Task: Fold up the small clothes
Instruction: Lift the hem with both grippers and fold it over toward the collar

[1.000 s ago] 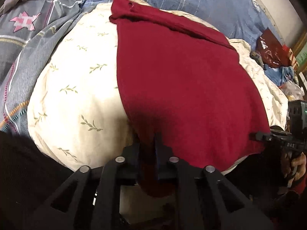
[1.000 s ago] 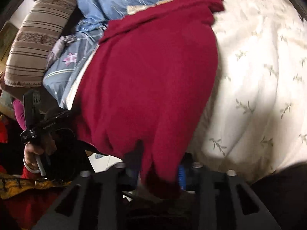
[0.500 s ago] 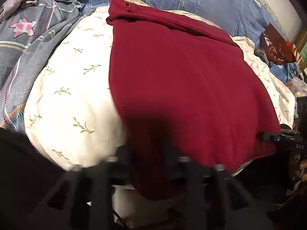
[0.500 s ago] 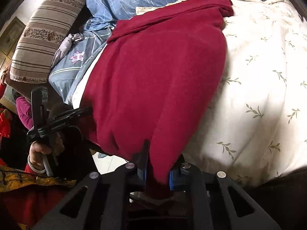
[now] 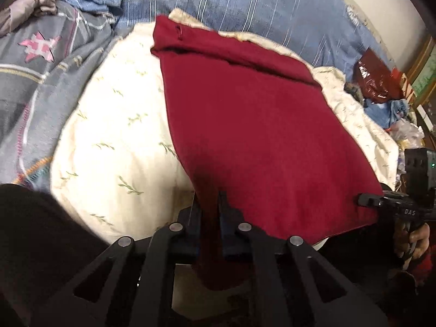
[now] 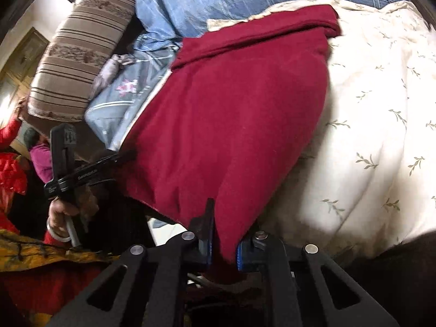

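Note:
A dark red garment (image 5: 256, 125) lies spread over a cream leaf-print duvet (image 5: 114, 147), its far edge folded into a band. My left gripper (image 5: 208, 204) is shut on the garment's near left corner, with cloth hanging down between the fingers. My right gripper (image 6: 223, 226) is shut on the near right corner of the red garment (image 6: 234, 125). Each gripper shows in the other's view, the right one (image 5: 381, 204) at the cloth's right edge and the left one (image 6: 120, 158) at its left edge.
A blue plaid cover (image 5: 245, 8) lies behind the cream duvet (image 6: 381, 136). A grey quilt with a pink star (image 5: 38, 62) is to the left. A striped brown cushion (image 6: 79, 49) and a red bag (image 5: 376, 79) flank the bed. Clutter sits at the far right.
Both grippers have drawn the near edge of the garment back toward me and slightly up, and the cloth lies flatter and tauter over the duvet. Both stay shut on their corners.

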A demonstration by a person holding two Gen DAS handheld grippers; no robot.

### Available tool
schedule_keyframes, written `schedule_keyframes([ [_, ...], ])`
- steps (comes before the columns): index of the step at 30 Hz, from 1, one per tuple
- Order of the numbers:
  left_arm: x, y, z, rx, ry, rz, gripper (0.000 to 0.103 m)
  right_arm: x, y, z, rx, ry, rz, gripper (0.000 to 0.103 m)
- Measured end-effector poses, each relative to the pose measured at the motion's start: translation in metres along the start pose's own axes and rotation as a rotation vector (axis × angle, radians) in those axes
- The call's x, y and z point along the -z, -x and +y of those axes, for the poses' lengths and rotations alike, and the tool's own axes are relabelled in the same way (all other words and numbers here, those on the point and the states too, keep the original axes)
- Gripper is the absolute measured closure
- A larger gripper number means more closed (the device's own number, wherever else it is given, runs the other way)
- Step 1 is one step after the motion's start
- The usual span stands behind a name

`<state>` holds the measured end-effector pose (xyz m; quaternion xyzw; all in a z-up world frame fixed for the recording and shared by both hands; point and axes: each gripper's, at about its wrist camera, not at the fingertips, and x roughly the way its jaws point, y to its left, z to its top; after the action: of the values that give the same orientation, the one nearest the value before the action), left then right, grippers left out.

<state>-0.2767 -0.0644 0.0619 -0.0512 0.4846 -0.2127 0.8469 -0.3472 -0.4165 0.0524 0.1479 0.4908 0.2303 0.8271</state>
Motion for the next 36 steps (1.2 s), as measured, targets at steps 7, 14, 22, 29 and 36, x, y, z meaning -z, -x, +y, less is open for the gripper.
schedule_keyframes([
  [7, -0.001, -0.007, 0.007, 0.002, 0.015, 0.025, 0.096, 0.006, -0.008, -0.007, 0.005, -0.04, 0.028, 0.093],
  [14, -0.033, 0.017, 0.006, 0.11, 0.03, -0.057, 0.096, -0.027, 0.018, 0.003, -0.091, -0.01, -0.077, 0.093],
  [22, -0.135, 0.017, 0.009, 0.157, 0.033, -0.233, 0.096, -0.13, 0.039, -0.009, -0.081, -0.045, -0.362, 0.093],
  [29, -0.231, -0.055, 0.024, 0.096, 0.085, -0.241, 0.096, -0.235, 0.005, -0.042, 0.029, -0.075, -0.403, 0.093],
  [36, -0.27, -0.128, 0.05, 0.051, 0.155, -0.171, 0.096, -0.295, -0.061, -0.096, 0.08, -0.176, -0.315, 0.091],
])
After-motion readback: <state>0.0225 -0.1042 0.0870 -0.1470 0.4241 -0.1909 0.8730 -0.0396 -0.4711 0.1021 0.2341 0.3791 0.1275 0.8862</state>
